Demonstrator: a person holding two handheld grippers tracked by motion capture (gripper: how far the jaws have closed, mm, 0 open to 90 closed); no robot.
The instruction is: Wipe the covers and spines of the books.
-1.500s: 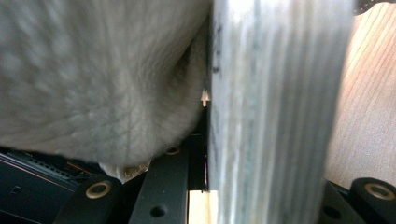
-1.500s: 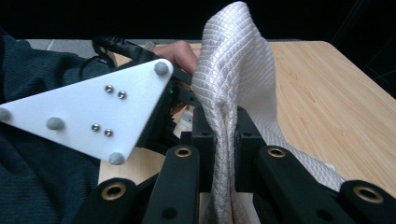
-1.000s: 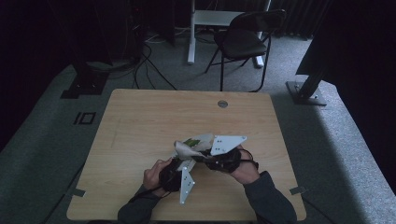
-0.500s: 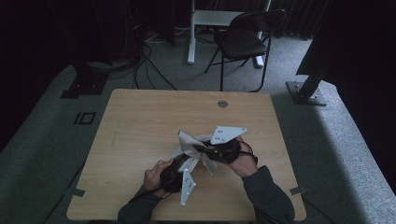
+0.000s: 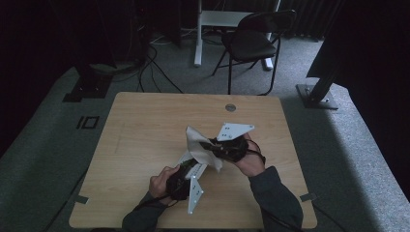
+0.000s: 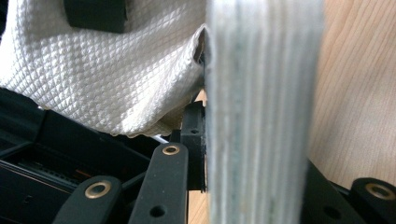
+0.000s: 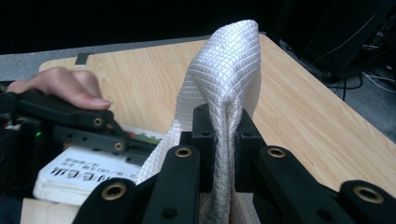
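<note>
High view first: we sit at a light wooden table (image 5: 145, 140) and hold a pair of tongs in each hand, both working near its middle, a little toward our side. Our right tongs (image 5: 212, 146) are clenched on a white waffle-weave tissue (image 5: 200, 147), which stands up in a loose peak above the table and hangs down from the grip toward our left hand. Our left tongs (image 5: 189, 166) lie low over the table, just beside the tissue's lower end, with the grey three-cornered plate on them pointing back toward us.

From the right gripper view we see the two black jaws pressed together on the tissue (image 7: 226, 84), the cloth pinched into a narrow fold between the pads and puffing out above them. To its left lies a flat white tissue pack (image 7: 88, 179) with printed lettering on its face, resting on the table, and the tissue's lower part runs down to it. Our left hand (image 7: 60, 86) and its tongs sit right over that pack.

From the left gripper view we see the edge of the pack (image 6: 261, 112) close up as a pale layered block between the jaws, which are clamped on it. The tissue (image 6: 107, 74) drapes across the upper left, with the bare table (image 6: 359, 93) at the right.

Behind the table a black folding chair (image 5: 254, 41) stands on the grey carpet.
</note>
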